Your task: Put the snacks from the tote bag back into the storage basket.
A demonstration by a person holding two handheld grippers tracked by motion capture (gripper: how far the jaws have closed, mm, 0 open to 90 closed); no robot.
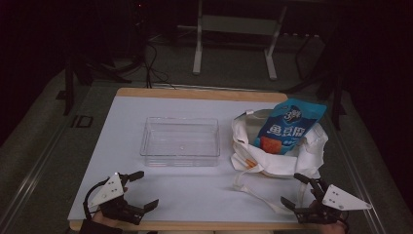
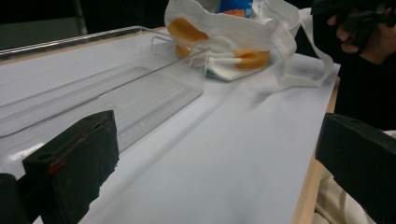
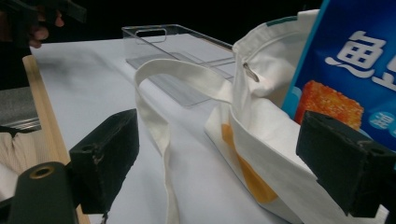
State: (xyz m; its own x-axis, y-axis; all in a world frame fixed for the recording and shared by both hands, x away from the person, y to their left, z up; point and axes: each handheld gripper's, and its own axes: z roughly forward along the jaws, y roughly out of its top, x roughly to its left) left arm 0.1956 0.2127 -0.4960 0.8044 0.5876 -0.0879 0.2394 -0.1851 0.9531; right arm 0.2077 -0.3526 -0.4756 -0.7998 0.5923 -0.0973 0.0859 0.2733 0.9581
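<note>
Resting near the front-left corner of the white tabletop (image 1: 195,187), the left gripper (image 1: 139,192) has its jaws spread wide and holds nothing. Near the front-right corner, the right gripper (image 1: 293,190) is likewise wide open and empty, its jaws pointed toward a white cloth tote bag (image 1: 302,156) that lies on the right half of the tabletop. One of the bag's handle straps (image 3: 159,112) loops forward across the surface toward that gripper, passing between its jaws in the right gripper view without being pinched. A blue snack packet (image 1: 287,124) with white lettering and an orange picture on it sticks out of the bag's mouth, leaning toward the back-right corner. Orange patches show on the bag's front side. A clear plastic rectangular tray (image 1: 180,153) sits empty at the middle of the tabletop, just beside the bag on its left, apart from both grippers. A wooden edge (image 1: 199,93) runs along the back of the tabletop.
</note>
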